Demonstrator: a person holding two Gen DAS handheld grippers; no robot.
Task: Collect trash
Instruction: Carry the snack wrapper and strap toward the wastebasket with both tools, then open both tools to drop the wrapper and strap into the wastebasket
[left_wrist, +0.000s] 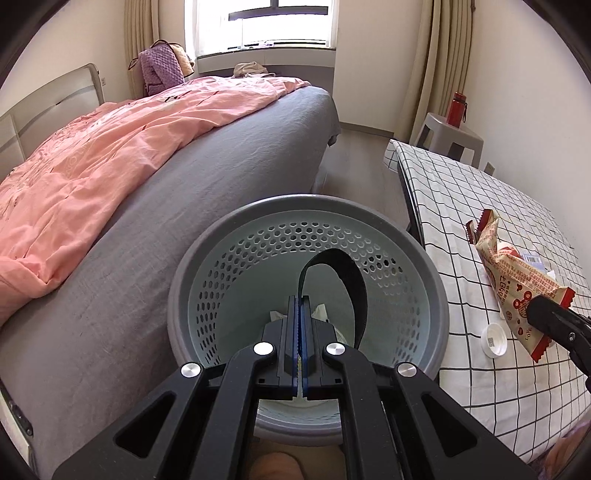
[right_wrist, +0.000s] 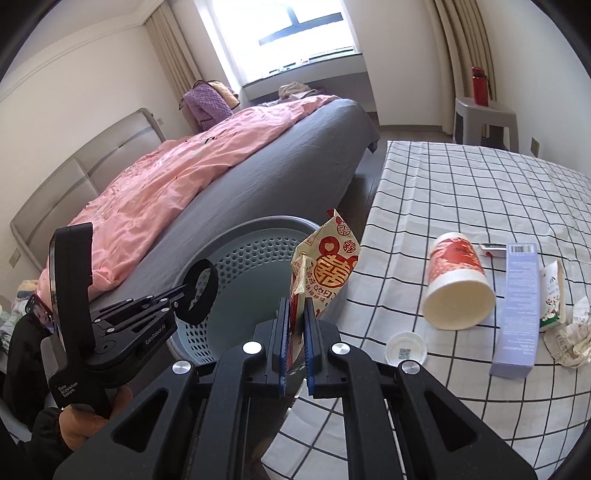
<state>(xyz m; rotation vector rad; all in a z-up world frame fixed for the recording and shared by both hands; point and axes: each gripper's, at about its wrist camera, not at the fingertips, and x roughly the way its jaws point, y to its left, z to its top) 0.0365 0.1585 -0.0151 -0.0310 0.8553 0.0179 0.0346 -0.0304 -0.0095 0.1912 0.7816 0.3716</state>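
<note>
My left gripper (left_wrist: 300, 299) is shut on a black strap loop (left_wrist: 347, 284) and holds it over the grey perforated bin (left_wrist: 236, 236); crumpled paper lies at the bin's bottom. The left gripper also shows in the right wrist view (right_wrist: 181, 291) with the black strap loop (right_wrist: 201, 295) above the bin (right_wrist: 258, 251). My right gripper (right_wrist: 295, 306) is shut on a red-and-cream snack wrapper (right_wrist: 327, 269), held at the table's left edge beside the bin. The wrapper (left_wrist: 517, 273) and the right gripper's finger (left_wrist: 550, 317) show at the right of the left wrist view.
On the checked tablecloth (right_wrist: 461, 184) lie a tipped paper cup (right_wrist: 456, 284), a white lid (right_wrist: 406, 349), a lilac box (right_wrist: 519, 310), a small carton (right_wrist: 552, 295) and crumpled paper (right_wrist: 572, 339). A grey bed with a pink quilt (left_wrist: 110, 155) stands left. A stool with a red bottle (left_wrist: 457, 110) is behind.
</note>
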